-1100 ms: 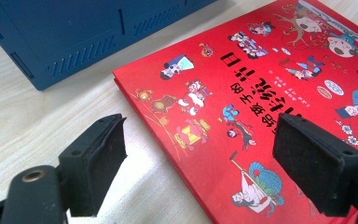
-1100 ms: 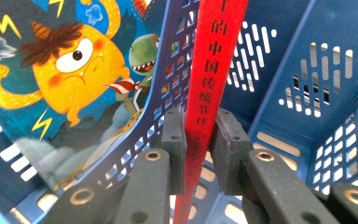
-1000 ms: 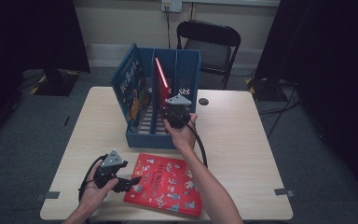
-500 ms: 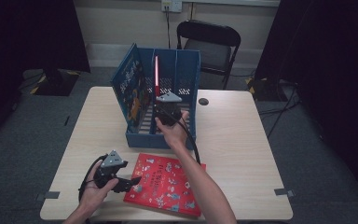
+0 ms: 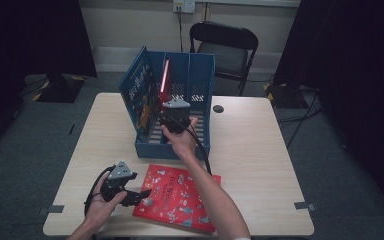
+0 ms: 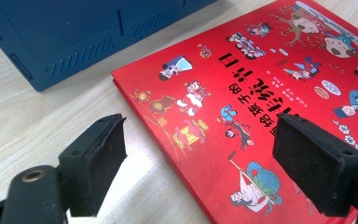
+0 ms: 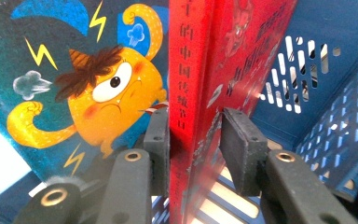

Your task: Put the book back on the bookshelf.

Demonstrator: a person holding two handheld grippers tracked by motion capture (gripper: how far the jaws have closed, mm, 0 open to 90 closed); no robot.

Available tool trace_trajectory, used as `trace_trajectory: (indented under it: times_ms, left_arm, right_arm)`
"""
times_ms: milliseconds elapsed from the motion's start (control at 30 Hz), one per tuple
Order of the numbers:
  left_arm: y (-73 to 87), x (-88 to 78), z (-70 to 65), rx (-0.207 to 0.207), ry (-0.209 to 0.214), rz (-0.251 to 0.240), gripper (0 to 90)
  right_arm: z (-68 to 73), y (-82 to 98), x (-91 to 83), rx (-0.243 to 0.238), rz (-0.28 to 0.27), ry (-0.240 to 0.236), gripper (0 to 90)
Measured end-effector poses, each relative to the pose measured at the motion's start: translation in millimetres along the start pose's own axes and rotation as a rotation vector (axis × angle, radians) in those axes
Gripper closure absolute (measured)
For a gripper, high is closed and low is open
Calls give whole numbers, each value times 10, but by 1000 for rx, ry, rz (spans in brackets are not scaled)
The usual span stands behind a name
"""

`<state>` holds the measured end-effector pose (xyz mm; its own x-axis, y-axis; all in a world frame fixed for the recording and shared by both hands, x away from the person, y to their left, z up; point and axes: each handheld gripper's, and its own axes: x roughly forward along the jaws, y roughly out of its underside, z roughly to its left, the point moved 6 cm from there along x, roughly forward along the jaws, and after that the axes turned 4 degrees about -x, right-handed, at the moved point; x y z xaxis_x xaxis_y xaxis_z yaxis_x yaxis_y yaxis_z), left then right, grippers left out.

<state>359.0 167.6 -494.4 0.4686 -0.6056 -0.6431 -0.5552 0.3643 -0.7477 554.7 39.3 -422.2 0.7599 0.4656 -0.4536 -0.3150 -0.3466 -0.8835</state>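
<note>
A red book (image 5: 164, 80) stands upright in the blue slotted crate (image 5: 200, 145), beside a blue book with an orange monster (image 7: 98, 84) that leans on the crate's left side. My right gripper (image 5: 171, 104) reaches into the crate with the red book's (image 7: 191, 70) spine between its jaws. The jaws have just been opening, and the right pad (image 7: 235, 149) stands slightly off the cover. A second red picture book (image 5: 180, 197) lies flat on the table's near side. My left gripper (image 5: 142, 194) is open at its left edge, one jaw over the table, the other over the cover (image 6: 261, 84).
The crate (image 6: 74, 37) sits mid-table, just behind the flat book. A black folding chair (image 5: 225, 45) stands behind the table. A small dark round thing (image 5: 218, 108) lies on the tabletop right of the crate. The table's (image 5: 260, 150) right half is bare wood.
My right hand has shifted a little to the left with the red book, which now stands straighter in the crate. The left hand and the flat book have not moved.
</note>
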Motion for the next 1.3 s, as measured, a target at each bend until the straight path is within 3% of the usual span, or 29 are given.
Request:
trace_trajectory:
  times_ms: [233,400,633,700,800,1000,1133,1300]
  left_arm:
    - [-2,-4,4,2,1,-4,168]
    - [2,-1,7,-2,-1,-2,167]
    - [3,-2,14,-13,-4,-6,165]
    - [6,-2,21,-10,-6,-3,164]
    - [13,10,26,-16,-10,2,165]
    - [18,30,26,-13,-15,16,165]
    - [20,40,24,-18,-16,21,166]
    - [24,54,20,-24,-20,27,185]
  right_arm:
    - [2,-4,12,1,-4,-7,620]
    - [4,-2,0,-25,5,-30,523]
    - [-31,13,-93,-17,6,-57,454]
    - [-25,13,-164,-34,-4,-64,447]
    - [-35,41,-297,-23,-9,-100,431]
    - [-105,130,-683,-42,-33,-139,400]
    - [-219,283,-937,2,-47,-154,393]
    - [-268,480,-1247,-29,-31,-164,373]
